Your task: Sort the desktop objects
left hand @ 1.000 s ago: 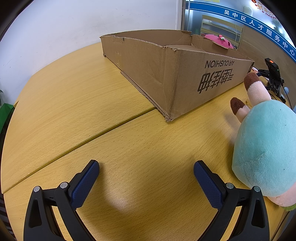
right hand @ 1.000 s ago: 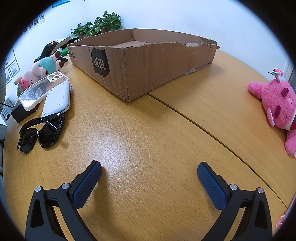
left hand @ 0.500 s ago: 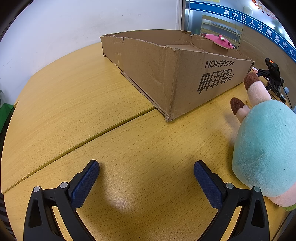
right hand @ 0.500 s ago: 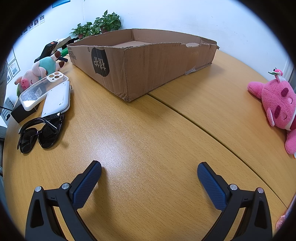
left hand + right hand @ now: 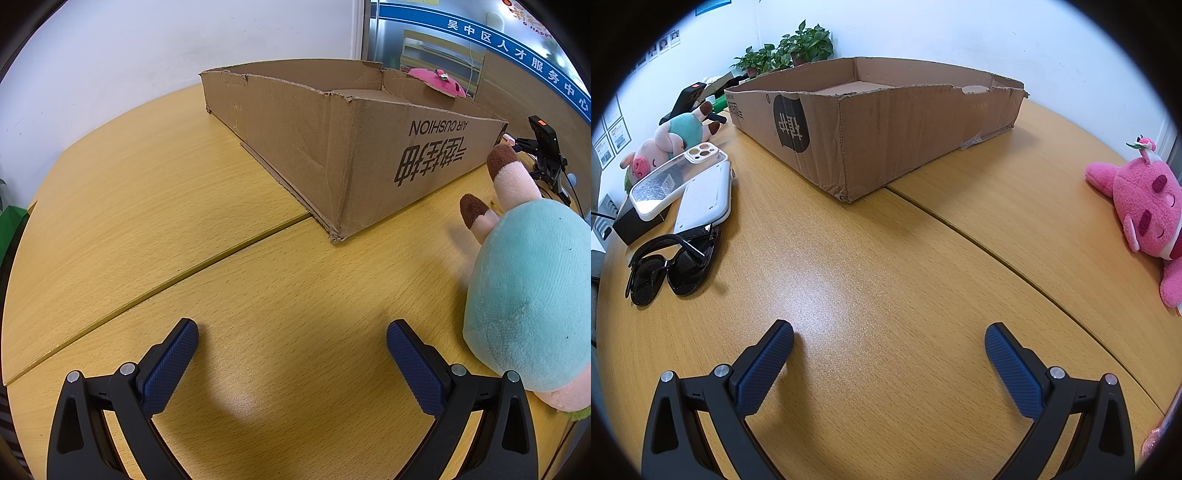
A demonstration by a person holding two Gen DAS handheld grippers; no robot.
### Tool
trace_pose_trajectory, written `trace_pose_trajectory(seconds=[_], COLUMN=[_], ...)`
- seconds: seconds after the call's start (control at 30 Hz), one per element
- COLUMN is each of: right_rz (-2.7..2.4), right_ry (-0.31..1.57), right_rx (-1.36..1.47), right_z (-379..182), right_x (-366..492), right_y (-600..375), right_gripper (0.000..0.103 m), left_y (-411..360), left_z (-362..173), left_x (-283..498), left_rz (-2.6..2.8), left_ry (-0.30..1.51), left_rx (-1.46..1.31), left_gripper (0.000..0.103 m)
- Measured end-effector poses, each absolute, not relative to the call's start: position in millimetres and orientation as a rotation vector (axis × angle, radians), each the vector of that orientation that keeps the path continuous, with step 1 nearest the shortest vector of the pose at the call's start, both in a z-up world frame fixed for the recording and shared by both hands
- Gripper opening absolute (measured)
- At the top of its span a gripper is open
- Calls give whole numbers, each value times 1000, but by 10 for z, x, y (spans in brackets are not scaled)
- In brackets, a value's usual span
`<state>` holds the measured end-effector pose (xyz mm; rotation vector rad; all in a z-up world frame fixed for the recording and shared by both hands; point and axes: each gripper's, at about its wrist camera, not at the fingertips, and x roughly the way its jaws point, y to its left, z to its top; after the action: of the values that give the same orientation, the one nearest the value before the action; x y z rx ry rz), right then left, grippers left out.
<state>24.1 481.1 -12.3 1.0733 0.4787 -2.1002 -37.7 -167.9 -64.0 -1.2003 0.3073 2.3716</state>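
My left gripper (image 5: 291,343) is spread wide with nothing between its blue pads, hovering low over the bare wooden desk (image 5: 147,206). Just to its right, close beside the right finger, lies a plush pig (image 5: 532,295) in a teal shirt, its brown-tipped feet pointing away from me. Ahead and slightly right of this gripper sits a shallow cardboard box (image 5: 354,147), its near corner toward me; from here I can see no items inside it. Over the far wall of the box I can see the top of a pink plush toy (image 5: 436,79).

My right gripper (image 5: 888,350) is likewise released and empty above the desk (image 5: 886,266). To its left lie black sunglasses (image 5: 668,266), touching a white case (image 5: 705,197) just beyond them. A phone (image 5: 672,175) in a clear cover rests tilted across that case and a small black box (image 5: 635,221). Further left and ahead is the plush pig (image 5: 668,142). Straight ahead stands the cardboard box (image 5: 886,140). Well off to the right, the pink plush toy (image 5: 1141,206) lies on the desk.
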Motion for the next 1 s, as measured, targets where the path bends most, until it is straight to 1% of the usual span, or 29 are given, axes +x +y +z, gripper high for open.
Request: trace_pose_trajectory(seconds=[0.87,1.0], right_rz=[-2102,-2157], right_ry=[478,449], right_rx=[1074,1102], right_z=[-147,-192], right_x=[275,303], right_y=[4828,4808], right_gripper=[103,103], left_y=[-1661,-1658], left_z=[-645,-646], left_x=[-377,-380], left_rz=[2373,2373], left_ry=[306,307], left_rx=[-1201,-1201], left_gripper=[103,103])
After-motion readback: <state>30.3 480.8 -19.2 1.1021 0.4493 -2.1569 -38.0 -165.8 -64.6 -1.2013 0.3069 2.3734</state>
